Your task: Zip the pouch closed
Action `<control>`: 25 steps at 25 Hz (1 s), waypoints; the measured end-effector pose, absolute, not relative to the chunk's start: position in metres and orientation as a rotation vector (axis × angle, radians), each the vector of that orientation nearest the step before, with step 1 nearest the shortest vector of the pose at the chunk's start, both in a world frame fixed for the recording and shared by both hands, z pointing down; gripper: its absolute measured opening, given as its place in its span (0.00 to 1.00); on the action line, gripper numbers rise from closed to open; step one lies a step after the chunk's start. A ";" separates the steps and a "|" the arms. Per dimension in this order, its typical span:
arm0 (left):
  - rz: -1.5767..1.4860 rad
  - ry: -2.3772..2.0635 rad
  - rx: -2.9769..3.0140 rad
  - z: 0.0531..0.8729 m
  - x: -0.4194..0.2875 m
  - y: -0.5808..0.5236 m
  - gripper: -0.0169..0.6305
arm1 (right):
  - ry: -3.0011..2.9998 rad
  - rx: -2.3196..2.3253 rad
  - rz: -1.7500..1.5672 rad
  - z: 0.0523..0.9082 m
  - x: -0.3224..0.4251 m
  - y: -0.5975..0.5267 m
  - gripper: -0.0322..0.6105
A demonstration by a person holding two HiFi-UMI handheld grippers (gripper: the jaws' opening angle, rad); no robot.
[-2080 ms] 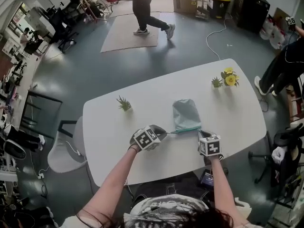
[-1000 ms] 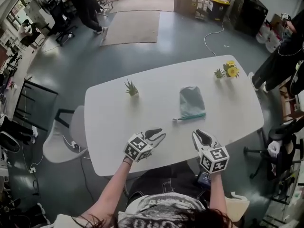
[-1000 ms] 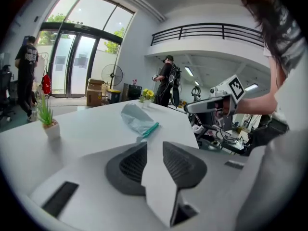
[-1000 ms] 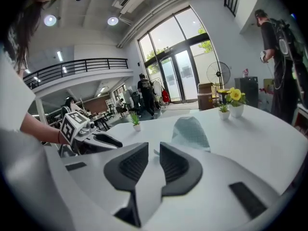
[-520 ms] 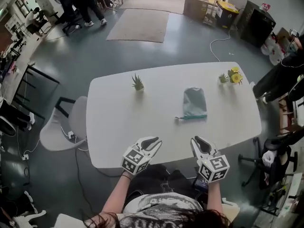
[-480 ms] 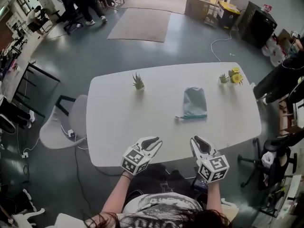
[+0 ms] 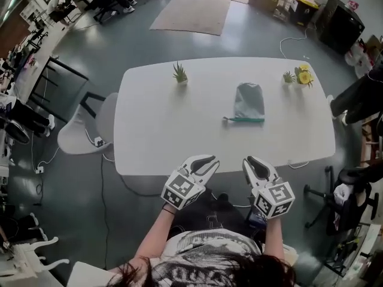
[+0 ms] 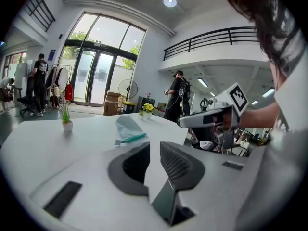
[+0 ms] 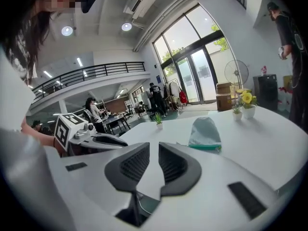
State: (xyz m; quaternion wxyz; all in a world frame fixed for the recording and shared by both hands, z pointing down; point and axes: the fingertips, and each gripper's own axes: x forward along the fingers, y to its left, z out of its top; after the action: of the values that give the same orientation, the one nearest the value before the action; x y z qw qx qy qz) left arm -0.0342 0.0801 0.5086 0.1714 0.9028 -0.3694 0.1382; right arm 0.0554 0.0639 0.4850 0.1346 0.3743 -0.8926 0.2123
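Observation:
The grey-green pouch lies flat on the white table, its teal zipper edge toward me. Both grippers hang apart from it, beyond the table's near edge. My left gripper holds nothing and its jaws are closing, with a gap still between them. My right gripper has a narrow gap between its jaws and nothing in it. In the left gripper view the pouch lies well ahead of the left gripper. The right gripper view has the pouch beyond the right gripper.
A small green plant stands at the table's far left and a pot of yellow flowers at its far right. A grey chair sits left of the table, a dark office chair to the right.
Both grippers have drawn back from the pouch's zipper edge, past the table's near edge toward me. The left jaws have narrowed. The pouch stays on the table.

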 end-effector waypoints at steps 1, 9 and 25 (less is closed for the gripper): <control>0.393 -1.051 2.572 0.505 -0.028 0.086 0.14 | -2.598 1.073 0.612 0.484 0.058 0.069 0.14; 0.418 -1.092 2.603 0.489 0.001 0.132 0.09 | -2.685 0.995 0.536 0.469 0.074 0.104 0.05; 0.418 -1.139 2.648 0.464 0.016 0.170 0.05 | -2.736 0.898 0.420 0.456 0.083 0.129 0.05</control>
State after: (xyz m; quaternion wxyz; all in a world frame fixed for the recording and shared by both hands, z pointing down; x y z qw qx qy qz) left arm 0.0159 0.1697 0.4636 0.1144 0.9031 -0.3885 0.1426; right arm 0.0834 0.1292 0.4561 0.1156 0.3065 -0.9339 0.1433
